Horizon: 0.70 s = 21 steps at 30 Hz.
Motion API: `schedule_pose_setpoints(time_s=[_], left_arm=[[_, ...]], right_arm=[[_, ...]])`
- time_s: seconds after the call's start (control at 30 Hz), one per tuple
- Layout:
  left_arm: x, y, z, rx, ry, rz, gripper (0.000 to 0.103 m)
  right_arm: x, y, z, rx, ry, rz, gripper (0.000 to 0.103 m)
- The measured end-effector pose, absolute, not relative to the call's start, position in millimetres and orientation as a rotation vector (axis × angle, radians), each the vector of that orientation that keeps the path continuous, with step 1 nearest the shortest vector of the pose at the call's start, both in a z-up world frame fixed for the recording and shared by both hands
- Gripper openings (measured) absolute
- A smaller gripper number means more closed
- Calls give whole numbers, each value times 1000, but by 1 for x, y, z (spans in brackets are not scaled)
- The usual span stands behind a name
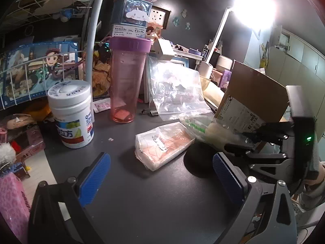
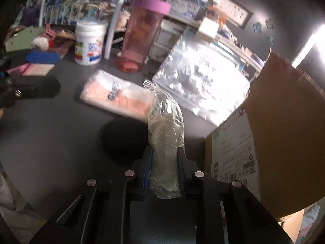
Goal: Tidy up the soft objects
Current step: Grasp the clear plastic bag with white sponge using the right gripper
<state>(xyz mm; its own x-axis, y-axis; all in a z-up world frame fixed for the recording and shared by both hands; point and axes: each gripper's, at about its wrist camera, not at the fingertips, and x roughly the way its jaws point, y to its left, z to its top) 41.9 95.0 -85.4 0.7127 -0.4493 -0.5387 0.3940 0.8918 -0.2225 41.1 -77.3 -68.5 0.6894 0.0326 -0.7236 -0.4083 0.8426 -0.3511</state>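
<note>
My right gripper [image 2: 164,158] is shut on a soft pale item wrapped in clear plastic [image 2: 165,134], held above the dark desk next to a cardboard box [image 2: 284,126]. The same wrapped item [image 1: 205,129] and the right gripper [image 1: 239,140] show at the right in the left wrist view. A pink tissue pack in clear wrap [image 1: 162,144] lies flat on the desk; it also shows in the right wrist view [image 2: 115,97]. My left gripper [image 1: 160,162] is open and empty, with the blue pads just short of the tissue pack.
A pink tumbler with a purple lid [image 1: 127,79] and a white jar [image 1: 72,113] stand at the back left. A clear zip bag [image 1: 176,89] leans behind the tissue pack. A white lamp pole [image 1: 91,40] and shelf clutter lie behind.
</note>
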Motion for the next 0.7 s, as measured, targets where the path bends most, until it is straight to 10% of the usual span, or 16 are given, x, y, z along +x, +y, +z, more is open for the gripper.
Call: schedule_pose_setpoints(time_s=[0.37, 0.47, 0.6, 0.7], left_arm=[[29, 126, -79, -143, 610, -377, 100], [23, 133, -82, -148, 620, -361, 100], [18, 136, -86, -152, 632, -363, 100], [18, 137, -87, -159, 640, -354, 100]], right_arm=[[17, -26, -57, -489, 755, 620, 20], [16, -22, -63, -461, 800, 682, 31], [15, -30, -52, -403, 771, 740, 72], [19, -34, -50, -390, 769, 726, 77]])
